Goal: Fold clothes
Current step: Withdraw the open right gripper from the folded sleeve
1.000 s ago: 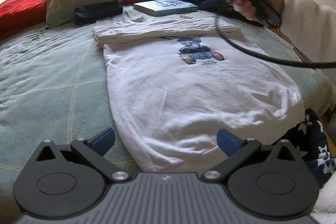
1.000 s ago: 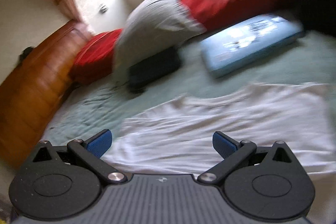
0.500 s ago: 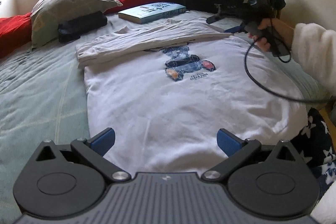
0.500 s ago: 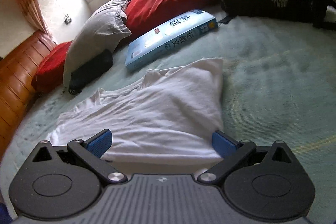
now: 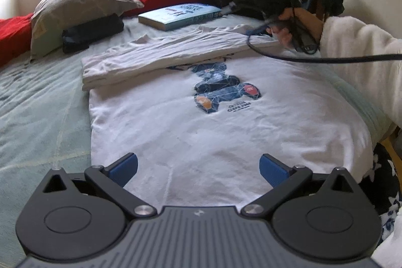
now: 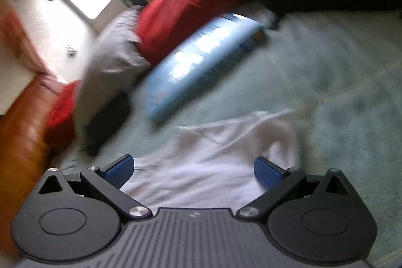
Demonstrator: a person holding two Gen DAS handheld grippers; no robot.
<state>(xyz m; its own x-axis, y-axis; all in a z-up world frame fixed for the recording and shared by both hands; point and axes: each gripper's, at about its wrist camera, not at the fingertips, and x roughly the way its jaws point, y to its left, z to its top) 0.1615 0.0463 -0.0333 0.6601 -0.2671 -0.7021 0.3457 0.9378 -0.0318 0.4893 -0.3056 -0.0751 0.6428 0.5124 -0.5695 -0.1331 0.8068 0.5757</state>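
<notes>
- The right gripper [image 6: 192, 167] has swung back over the folded top edge of the white T-shirt [image 5: 226, 122]; its view is now blurred, jaws wide apart, holding nothing
- The left gripper [image 5: 198, 165], jaws open and empty, has closed in on the hem, so a lengthwise fold looks next
- The shirt lies flat on the bed [image 5: 37, 117], long axis running from hem toward the pillow [image 5: 80, 1]

R wrist view motion-blurred: book [image 6: 201, 67] text unreadable. Shirt [image 5: 226, 122] hem hidden behind left claw [image 5: 198, 167] body; print caption prob too small.

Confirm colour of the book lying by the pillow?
Light blue cover; the book shows sharpest in the left wrist view.
</notes>
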